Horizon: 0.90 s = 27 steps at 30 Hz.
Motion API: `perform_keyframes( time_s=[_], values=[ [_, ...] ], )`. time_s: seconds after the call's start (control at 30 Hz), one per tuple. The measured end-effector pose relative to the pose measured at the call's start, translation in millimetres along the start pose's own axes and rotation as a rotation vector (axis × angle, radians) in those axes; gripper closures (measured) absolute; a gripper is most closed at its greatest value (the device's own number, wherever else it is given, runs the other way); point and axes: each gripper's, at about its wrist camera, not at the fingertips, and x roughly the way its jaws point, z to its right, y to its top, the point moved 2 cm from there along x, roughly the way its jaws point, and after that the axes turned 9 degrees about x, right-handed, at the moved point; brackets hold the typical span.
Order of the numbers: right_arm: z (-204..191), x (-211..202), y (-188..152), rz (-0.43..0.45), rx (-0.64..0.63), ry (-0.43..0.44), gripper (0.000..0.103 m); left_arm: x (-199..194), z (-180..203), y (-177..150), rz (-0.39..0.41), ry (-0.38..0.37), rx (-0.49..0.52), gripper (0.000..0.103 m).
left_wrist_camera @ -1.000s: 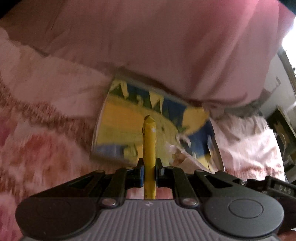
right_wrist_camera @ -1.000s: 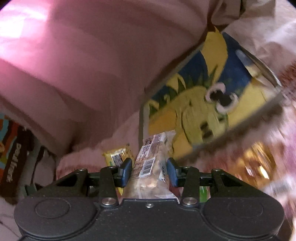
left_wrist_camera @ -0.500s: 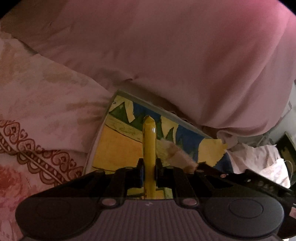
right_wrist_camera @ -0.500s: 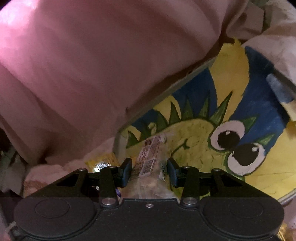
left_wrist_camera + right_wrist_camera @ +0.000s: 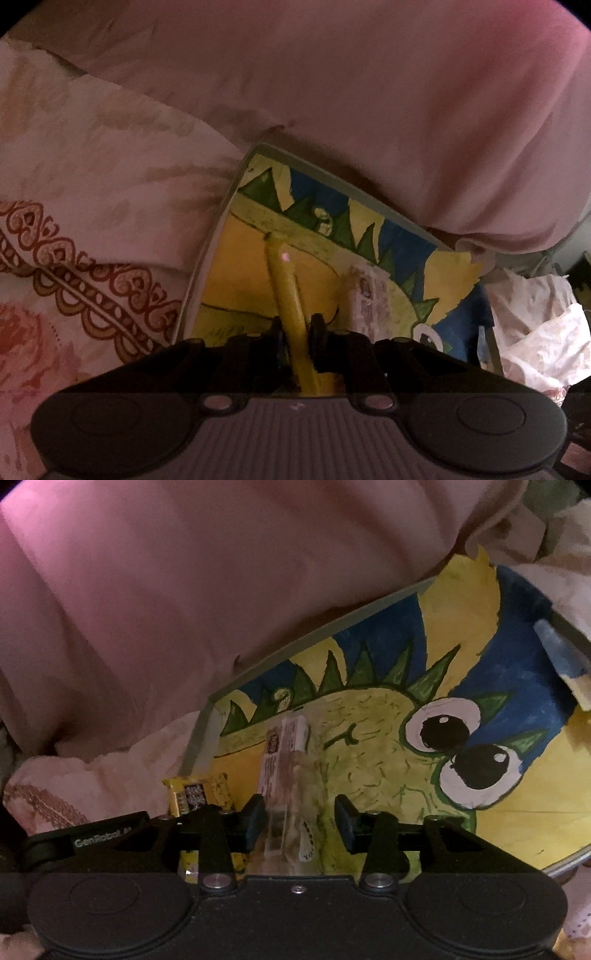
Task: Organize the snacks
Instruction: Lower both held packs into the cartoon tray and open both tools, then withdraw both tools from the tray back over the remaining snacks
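Observation:
A painted board (image 5: 258,291) with a yellow-green spiky creature lies on the bed; it also shows in the right wrist view (image 5: 517,794). My left gripper (image 5: 295,328) is shut on a thin yellow snack packet (image 5: 286,291), whose tip tilts left and rests over the board. My right gripper (image 5: 299,819) is open around a clear snack packet (image 5: 284,771) with a white label, lying on the board with a gap on the right side. The yellow packet (image 5: 199,794) shows at the left in the right wrist view. The clear packet (image 5: 365,299) shows beside the left gripper.
A large pink pillow (image 5: 369,92) overhangs the board's far edge and also fills the top of the right wrist view (image 5: 184,590). A patterned pink bedsheet (image 5: 74,240) lies to the left. Crumpled white fabric (image 5: 546,332) lies at the right. A blue object (image 5: 561,653) rests on the board's right edge.
Both grippers came down closer to the board. The right jaws have spread apart from the clear packet, which now lies on the board. The yellow packet's tip has tilted left.

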Motion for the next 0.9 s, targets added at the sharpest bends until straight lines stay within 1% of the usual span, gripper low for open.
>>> perform_keyframes(
  time_s=[0.03, 0.1, 0.13, 0.17, 0.2, 0.23, 0.27, 0.3, 0.33, 0.37, 0.43, 0.5, 0.53, 0.57, 0.63, 0.7, 0.77, 0.9],
  values=[
    [-2, -3, 0, 0.006, -0.011, -0.007, 0.049, 1, -1, -1, -0.010, 0.009, 0.001, 0.086],
    [-4, -10, 0, 0.019, -0.031, -0.019, 0.047, -1, 0, -3, -0.028, 0.040, 0.009, 0.078],
    [-4, -13, 0, 0.025, -0.038, -0.025, 0.045, -2, 1, -4, -0.031, 0.058, 0.021, 0.072],
    [-5, -17, 0, 0.033, -0.046, -0.029, 0.044, -3, 2, -4, -0.031, 0.073, 0.033, 0.059],
    [-5, -22, 0, 0.040, -0.054, -0.033, 0.040, -5, 3, -5, -0.029, 0.091, 0.043, 0.051],
    [-5, -27, 0, 0.047, -0.059, -0.037, 0.035, -8, 5, -5, -0.025, 0.114, 0.055, 0.039],
    [-5, -33, 0, 0.056, -0.066, -0.043, 0.033, -11, 6, -4, -0.020, 0.122, 0.067, 0.036],
    [-4, -38, -1, 0.063, -0.072, -0.047, 0.028, -14, 8, -3, -0.017, 0.123, 0.077, 0.033],
    [-4, -44, -1, 0.071, -0.077, -0.053, 0.025, -17, 10, -2, -0.016, 0.133, 0.084, 0.026],
    [-3, -49, 0, 0.077, -0.082, -0.058, 0.023, -21, 11, -2, -0.011, 0.142, 0.086, 0.021],
    [-2, -63, 1, 0.097, -0.098, -0.071, 0.016, -29, 14, -2, -0.002, 0.136, 0.092, 0.018],
    [-3, -77, 2, 0.124, -0.117, -0.078, 0.013, -38, 17, -2, 0.005, 0.138, 0.101, 0.016],
    [-4, -84, 2, 0.140, -0.129, -0.081, 0.011, -44, 19, -3, 0.014, 0.139, 0.110, 0.012],
    [-5, -91, 2, 0.152, -0.139, -0.081, 0.009, -50, 21, -5, 0.023, 0.149, 0.119, 0.007],
    [-8, -108, 1, 0.184, -0.163, -0.079, 0.005, -64, 25, -8, 0.056, 0.186, 0.149, 0.004],
    [-11, -124, -4, 0.212, -0.193, -0.081, 0.001, -78, 30, -10, 0.083, 0.212, 0.186, 0.002],
    [-16, -142, -12, 0.243, -0.252, -0.091, 0.001, -91, 36, -11, 0.108, 0.228, 0.225, 0.001],
    [-27, -174, -32, 0.294, -0.390, -0.112, 0.001, -124, 50, -21, 0.180, 0.267, 0.287, 0.000]
  ],
)
